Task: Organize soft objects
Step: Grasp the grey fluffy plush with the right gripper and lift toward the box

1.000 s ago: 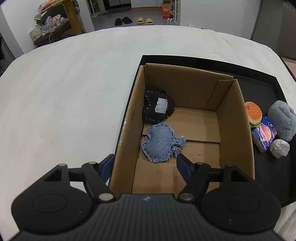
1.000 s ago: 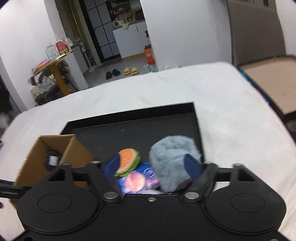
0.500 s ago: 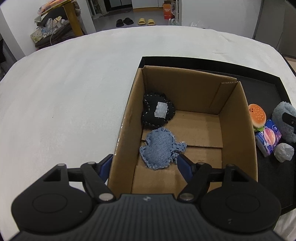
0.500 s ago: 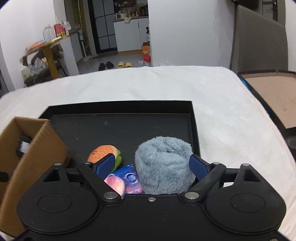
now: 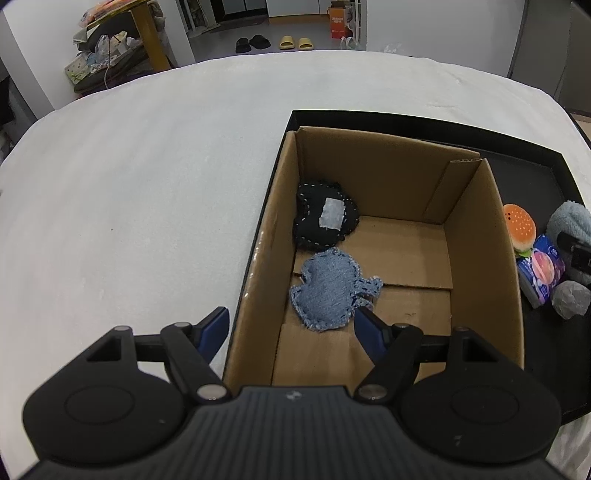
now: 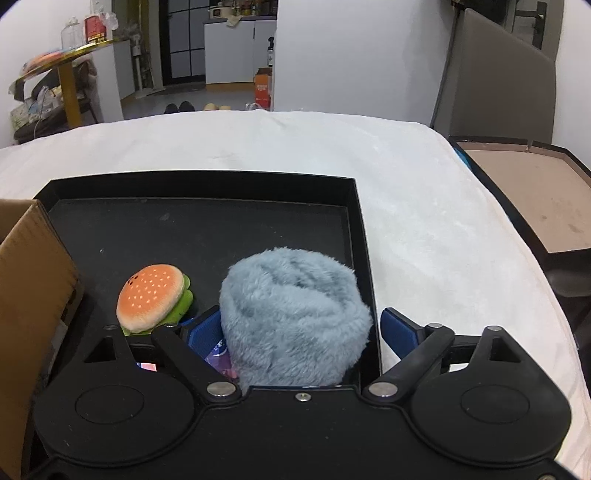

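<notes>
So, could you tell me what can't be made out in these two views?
- Right wrist view: the blue packet is mostly hidden by the fluffy grey roll and the right gripper.
- Left wrist view: the grey roll is cut by the right edge.
- Right wrist view: the cardboard box interior is hidden by its wall.

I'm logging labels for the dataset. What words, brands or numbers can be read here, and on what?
None can be read.
Purple tissue packet: printed wording, too small and blurred.
White patch on the black stitched pouch: shows no legible marks.
Orange carton on the far floor: lettering too small.
Red-labelled jar on the yellow side table: blurred.
</notes>
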The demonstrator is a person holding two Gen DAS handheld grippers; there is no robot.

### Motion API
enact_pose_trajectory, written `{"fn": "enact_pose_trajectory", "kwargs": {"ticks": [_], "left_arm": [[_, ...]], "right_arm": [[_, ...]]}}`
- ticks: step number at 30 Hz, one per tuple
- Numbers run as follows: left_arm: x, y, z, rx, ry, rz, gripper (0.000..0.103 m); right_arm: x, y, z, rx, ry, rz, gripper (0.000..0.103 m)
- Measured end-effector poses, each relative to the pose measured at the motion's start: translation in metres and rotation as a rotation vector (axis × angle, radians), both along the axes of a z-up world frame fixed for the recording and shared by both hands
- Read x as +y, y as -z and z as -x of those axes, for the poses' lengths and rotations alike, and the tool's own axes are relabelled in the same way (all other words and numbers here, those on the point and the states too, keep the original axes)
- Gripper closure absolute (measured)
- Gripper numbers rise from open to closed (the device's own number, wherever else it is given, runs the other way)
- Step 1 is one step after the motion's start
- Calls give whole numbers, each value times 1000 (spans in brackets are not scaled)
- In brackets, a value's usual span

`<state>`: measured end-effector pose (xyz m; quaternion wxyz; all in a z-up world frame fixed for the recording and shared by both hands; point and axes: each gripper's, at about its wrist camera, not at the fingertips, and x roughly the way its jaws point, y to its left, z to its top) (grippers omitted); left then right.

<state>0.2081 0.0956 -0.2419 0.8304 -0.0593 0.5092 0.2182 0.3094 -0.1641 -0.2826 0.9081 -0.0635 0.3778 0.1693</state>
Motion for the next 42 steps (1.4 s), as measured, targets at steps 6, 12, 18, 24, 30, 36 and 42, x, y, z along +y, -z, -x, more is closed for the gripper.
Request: {"fn": "enact_pose_trajectory", "kwargs": {"ticks": [6, 12, 18, 24, 30, 36, 42], "left_arm": [[3, -2, 0, -5, -4, -9, 30], [3, -4, 0, -12, -2, -6, 30], [6, -8, 4, -15, 6, -13, 30], [14, -7, 7, -19, -4, 2, 30], [22, -5, 11, -41, -19, 48, 30], [25, -12, 17, -84, -26, 59, 30], [28, -8, 24, -93, -15, 63, 34]], "right_arm": [[-4, -5, 0, 11, 4, -50, 37], [-6, -18, 11, 5, -13, -114, 38], [3, -44, 19, -30, -65, -162, 38], [20, -71, 24, -63, -133, -227, 38], [41, -98, 29, -99, -220, -277, 38], [61, -108, 32, -84, -278, -294, 38], [80, -111, 41, -69, -330, -283, 38]]}}
